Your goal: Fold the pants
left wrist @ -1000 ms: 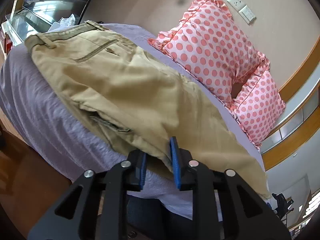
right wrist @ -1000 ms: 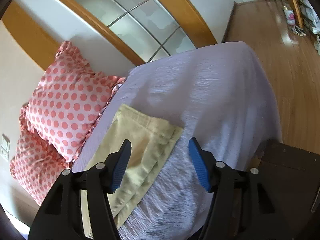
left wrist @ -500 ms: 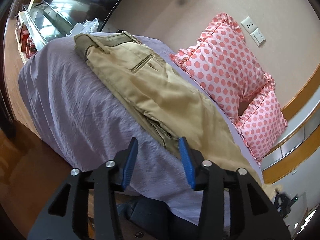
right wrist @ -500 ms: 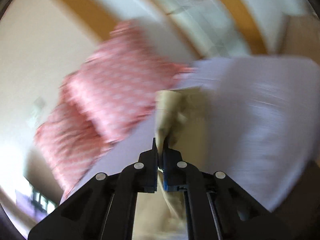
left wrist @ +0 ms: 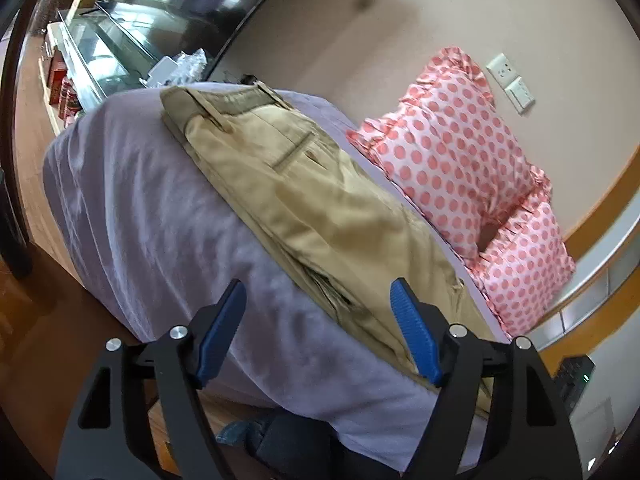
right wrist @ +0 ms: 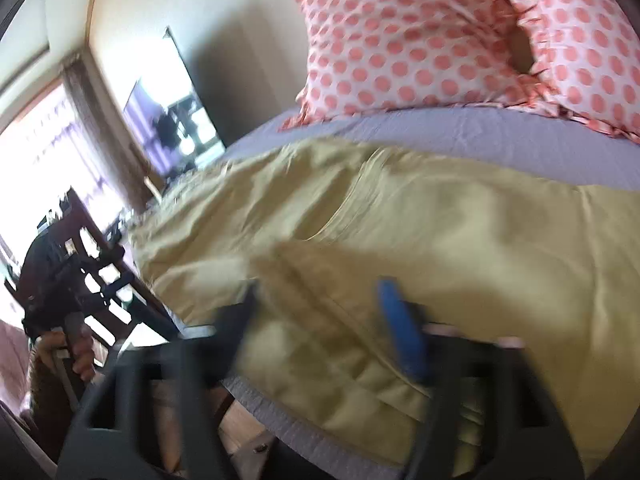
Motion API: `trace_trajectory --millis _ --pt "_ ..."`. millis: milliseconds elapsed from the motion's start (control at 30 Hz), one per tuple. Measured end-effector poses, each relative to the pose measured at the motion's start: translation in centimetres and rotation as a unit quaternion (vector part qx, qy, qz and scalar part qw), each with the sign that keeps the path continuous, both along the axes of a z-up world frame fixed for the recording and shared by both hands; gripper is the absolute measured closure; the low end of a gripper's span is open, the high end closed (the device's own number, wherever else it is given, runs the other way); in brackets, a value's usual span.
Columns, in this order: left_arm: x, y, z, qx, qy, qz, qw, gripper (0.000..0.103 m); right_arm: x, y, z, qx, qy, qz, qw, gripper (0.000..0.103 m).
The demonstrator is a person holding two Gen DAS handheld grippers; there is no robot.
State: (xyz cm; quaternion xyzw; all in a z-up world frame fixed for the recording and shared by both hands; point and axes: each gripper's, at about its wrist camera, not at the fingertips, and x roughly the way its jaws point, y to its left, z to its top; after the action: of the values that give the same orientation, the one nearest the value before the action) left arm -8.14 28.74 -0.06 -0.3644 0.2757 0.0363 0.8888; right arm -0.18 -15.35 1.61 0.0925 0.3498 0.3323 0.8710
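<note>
Khaki pants [left wrist: 312, 208] lie folded lengthwise on a lilac bed cover [left wrist: 152, 216], waistband at the far end. My left gripper [left wrist: 320, 336] is open and empty, just above the near edge of the pants. In the blurred right wrist view the pants [right wrist: 400, 224] fill the middle, with a leg folded over. My right gripper [right wrist: 320, 320] is open, its fingers spread over the folded cloth; one blue pad [right wrist: 400, 336] shows.
Two pink polka-dot pillows [left wrist: 452, 152] lean against the wall behind the pants, also in the right wrist view [right wrist: 420, 36]. A TV and glass cabinet [left wrist: 120, 40] stand at the far left. Wooden floor [left wrist: 24, 312] lies beside the bed.
My left gripper let go of the pants edge, opened wide and drew back. My right gripper closed on the leg end, carried it over, and now stands open above the folded cloth.
</note>
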Motion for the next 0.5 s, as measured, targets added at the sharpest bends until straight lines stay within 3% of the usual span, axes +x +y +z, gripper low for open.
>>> trace_trajectory --millis 200,500 --pt "1.6 0.9 -0.5 -0.007 0.012 0.023 0.9996 0.029 0.4 -0.7 0.2 0.037 0.017 -0.024 0.999 0.021" --pt "2.2 2.1 0.7 -0.001 0.016 0.077 0.9969 0.028 0.2 1.0 -0.9 0.034 0.033 0.0 0.999 0.019"
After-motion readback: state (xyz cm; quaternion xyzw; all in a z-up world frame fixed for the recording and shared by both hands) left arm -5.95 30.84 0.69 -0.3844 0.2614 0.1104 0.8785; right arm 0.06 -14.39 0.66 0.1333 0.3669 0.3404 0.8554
